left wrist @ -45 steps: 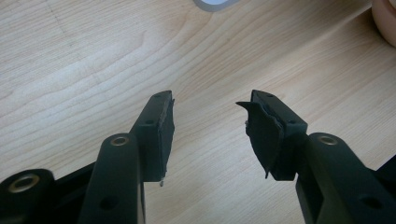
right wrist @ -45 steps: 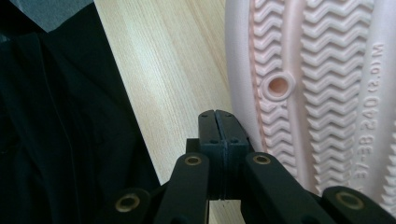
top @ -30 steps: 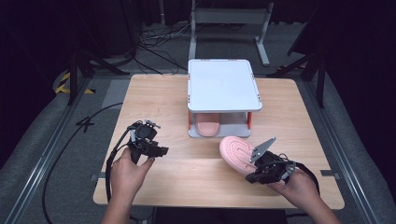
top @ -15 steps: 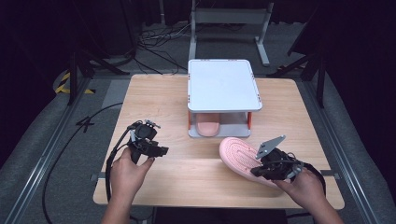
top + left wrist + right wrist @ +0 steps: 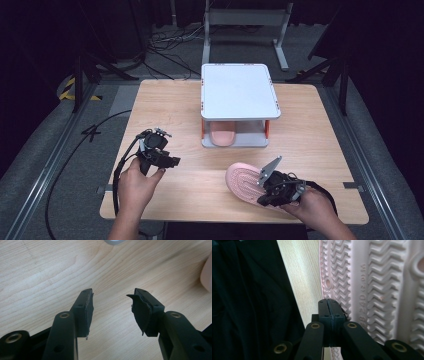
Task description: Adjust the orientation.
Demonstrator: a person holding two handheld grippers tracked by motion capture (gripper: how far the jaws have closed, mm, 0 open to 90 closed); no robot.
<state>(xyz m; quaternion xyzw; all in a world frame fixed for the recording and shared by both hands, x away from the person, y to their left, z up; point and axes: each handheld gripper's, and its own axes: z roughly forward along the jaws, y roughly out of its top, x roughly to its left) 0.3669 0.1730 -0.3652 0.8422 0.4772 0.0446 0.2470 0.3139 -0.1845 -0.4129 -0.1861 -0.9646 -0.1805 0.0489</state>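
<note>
My right gripper [image 5: 270, 187]: jaws pressed together, nothing between, tips against the upturned sole of 1 pink slipper [image 5: 242, 181] at the table's [image 5: 310, 130] near edge. My left gripper [image 5: 167, 161]: jaws wide, empty, well apart from that slipper.

Pale pink slipper [image 5: 243, 181] at 5 o'clock, sole up, zigzag chevron tread. Second pink slipper [image 5: 222, 136] under white shelf [image 5: 238, 90], orange posts. Light wood-grain table [image 5: 165, 115]. Black grippers [image 5: 159, 152], grey plate on right one [image 5: 278, 186].
</note>
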